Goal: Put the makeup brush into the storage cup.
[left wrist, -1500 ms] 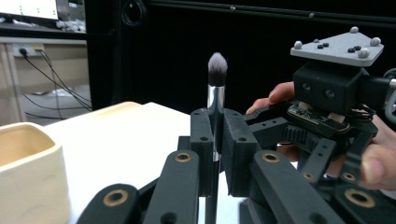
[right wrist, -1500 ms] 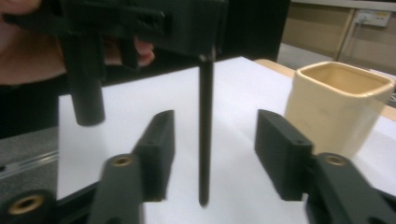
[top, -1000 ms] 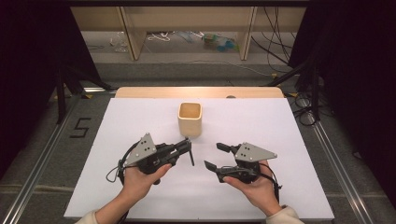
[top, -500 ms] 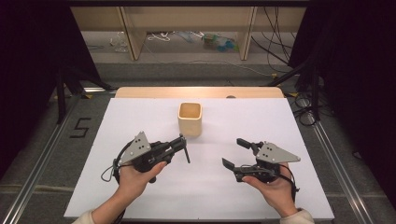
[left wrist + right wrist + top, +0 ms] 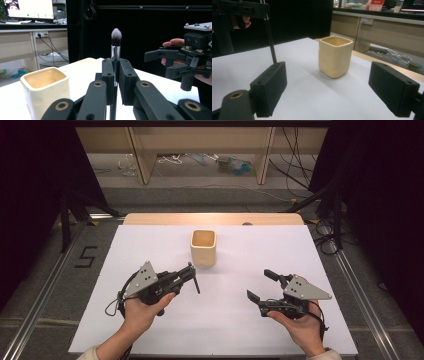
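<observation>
1. We saw the left gripper [image 5: 191,271] low over the white table [image 5: 150,245], held from beneath by the left hand [image 5: 142,307], with its grey three-cornered plate facing up and its nose pointing toward the table's middle.
2. Its jaws were clamped on a makeup brush [image 5: 115,50]; in the left gripper view the silver ferrule and grey-tipped bristles rose above the two black pads, while the dark handle ran down between them.
3. From the high view the brush [image 5: 194,279] showed as a thin dark stick crossing the gripper's tip, its lower end slanting toward the person and hanging over the table.
4. The cream square cup [image 5: 203,247] stood upright on the table just beyond the left gripper's tip, near it but not touching; its mouth was open and we could not see anything inside.
5. We saw the right gripper [image 5: 261,286] well to the right of the left one, cradled in the right hand [image 5: 300,325] with the wrist resting low near the table's near edge.
6. Its jaws had just been opening and stood wide apart with nothing between them; in the right gripper view the cup [image 5: 334,56] appeared in the gap, farther off on the table.
7. Both forearms entered from the bottom edge, angled slightly inward.
</observation>
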`<state>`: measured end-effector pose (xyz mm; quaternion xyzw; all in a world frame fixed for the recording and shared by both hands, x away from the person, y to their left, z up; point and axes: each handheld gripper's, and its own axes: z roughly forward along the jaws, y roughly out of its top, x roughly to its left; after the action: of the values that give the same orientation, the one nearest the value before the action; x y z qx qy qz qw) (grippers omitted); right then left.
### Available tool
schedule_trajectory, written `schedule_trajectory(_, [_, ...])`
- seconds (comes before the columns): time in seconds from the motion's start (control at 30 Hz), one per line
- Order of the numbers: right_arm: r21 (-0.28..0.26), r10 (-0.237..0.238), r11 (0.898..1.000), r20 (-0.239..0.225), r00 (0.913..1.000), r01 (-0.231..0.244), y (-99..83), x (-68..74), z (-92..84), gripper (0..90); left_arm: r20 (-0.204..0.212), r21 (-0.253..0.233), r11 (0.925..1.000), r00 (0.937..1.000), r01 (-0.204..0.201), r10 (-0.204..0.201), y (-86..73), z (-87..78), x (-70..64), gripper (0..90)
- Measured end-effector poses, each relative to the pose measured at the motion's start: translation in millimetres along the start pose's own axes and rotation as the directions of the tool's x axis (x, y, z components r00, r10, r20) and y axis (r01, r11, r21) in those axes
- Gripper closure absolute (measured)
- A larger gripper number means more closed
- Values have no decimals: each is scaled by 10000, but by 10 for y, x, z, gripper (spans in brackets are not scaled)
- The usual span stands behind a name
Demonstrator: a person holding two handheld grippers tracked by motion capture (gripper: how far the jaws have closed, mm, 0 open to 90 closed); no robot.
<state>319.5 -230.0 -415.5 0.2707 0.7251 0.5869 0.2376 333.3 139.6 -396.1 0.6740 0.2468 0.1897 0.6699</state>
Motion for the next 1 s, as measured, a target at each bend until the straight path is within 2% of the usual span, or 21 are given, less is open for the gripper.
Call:
schedule_trajectory(0.07, [-117, -85, 9999, 85, 9999, 86, -1, -11, -3, 163, -59, -24, 10000, 10000, 0, 0, 4, -8, 7, 836])
schedule_trajectory(0.13, [42, 165, 9999, 75, 9998, -165, -4, 3, -18, 163, -96, -41, 10000, 9999, -30, 29, 9, -12, 16, 836])
schedule_trajectory(0.17, [-177, -42, 9998, 226, 9997, 46, -7, -9, -10, 163, -124, -35, 10000, 9999, -17, 16, 11, -16, 19, 836])
schedule_trajectory(0.27, [-48, -86, 10000, 120, 9999, 86, -13, -12, -20, 163, -153, -68, 10000, 9999, -29, 28, 19, -22, 28, 837])
schedule_trajectory(0.4, [-172, -68, 9998, 73, 9999, 70, -25, -17, -12, 164, -230, -110, 9999, 9997, -17, 14, 24, -27, 39, 837])
schedule_trajectory(0.47, [165, 206, 9996, 104, 9997, -207, -22, -6, -36, 164, -264, -112, 9999, 9996, -34, 31, 29, -31, 44, 836])
schedule_trajectory(0.53, [42, 222, 9997, 186, 9996, -223, -27, -7, -32, 164, -307, -116, 9999, 9995, -18, 14, 31, -35, 46, 836])
schedule_trajectory(0.6, [-103, -17, 9999, 279, 9996, 20, -26, -28, -28, 165, -367, -124, 9999, 9993, -38, 33, 31, -38, 53, 836])
schedule_trajectory(0.73, [-162, 105, 9998, 253, 9996, -101, -29, -30, -28, 165, -458, -124, 9999, 9989, 0, -5, 30, -37, 60, 837])
schedule_trajectory(0.77, [-50, 321, 9995, 185, 9993, -321, -31, -17, -33, 165, -468, -127, 9999, 9989, -18, 12, 30, -37, 62, 836])
schedule_trajectory(1.0, [-46, 376, 9993, 189, 9991, -375, -32, -12, -33, 167, -533, -142, 9999, 9985, -91, 83, 60, -39, 78, 836])
